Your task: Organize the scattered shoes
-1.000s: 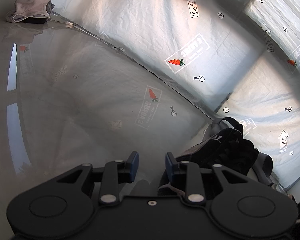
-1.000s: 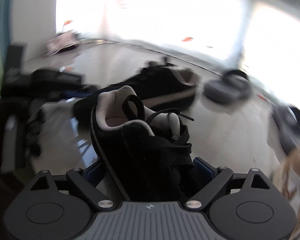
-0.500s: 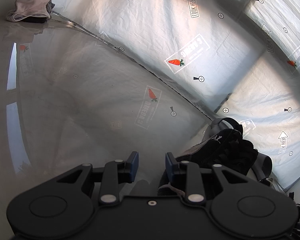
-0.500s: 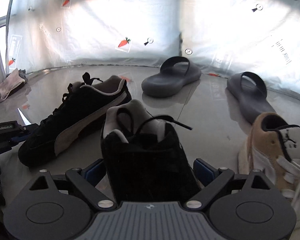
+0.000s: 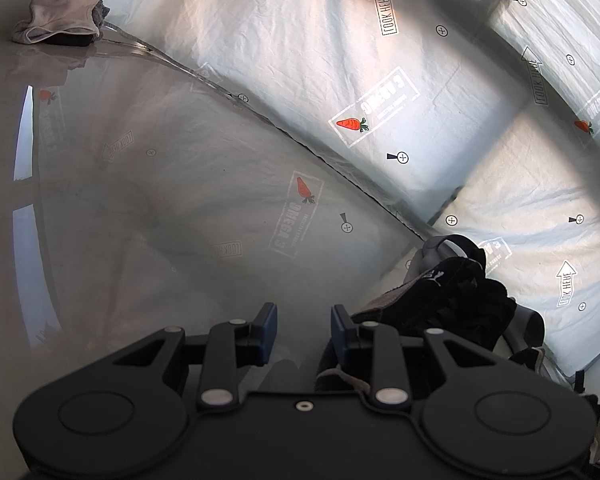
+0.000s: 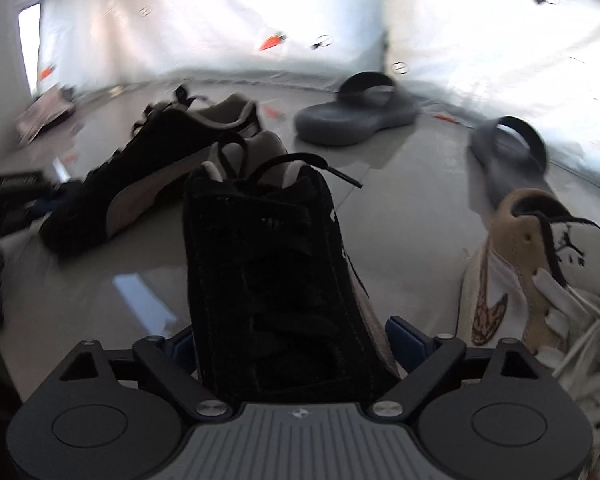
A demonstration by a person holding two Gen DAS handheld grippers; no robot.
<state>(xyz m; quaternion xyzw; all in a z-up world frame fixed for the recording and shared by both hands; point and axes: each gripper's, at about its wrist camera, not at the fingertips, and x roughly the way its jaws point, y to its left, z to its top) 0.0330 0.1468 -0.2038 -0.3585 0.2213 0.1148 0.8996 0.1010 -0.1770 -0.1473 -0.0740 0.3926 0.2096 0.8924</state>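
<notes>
A black suede sneaker (image 6: 260,264) stands heel-away between the fingers of my right gripper (image 6: 288,336), whose jaws are closing on its sides. Its mate, a black sneaker with a pale side stripe (image 6: 152,184), lies on the floor just to the left, toe towards me. In the left wrist view that mate (image 5: 440,300) sits at the lower right, beside the right finger of my left gripper (image 5: 303,320). The left gripper's jaws stand a little apart with only bare floor between them.
Two grey slides (image 6: 356,116) (image 6: 508,152) lie near the white sheet wall (image 5: 340,60). A tan and white high-top sneaker (image 6: 532,280) stands close on the right. A crumpled pale cloth (image 5: 60,20) lies in the far left corner. The glossy floor (image 5: 160,200) spreads left.
The right gripper has swung round with the black sneaker and rolled it from tilted to upright, beside its mate. The left gripper has not moved.
</notes>
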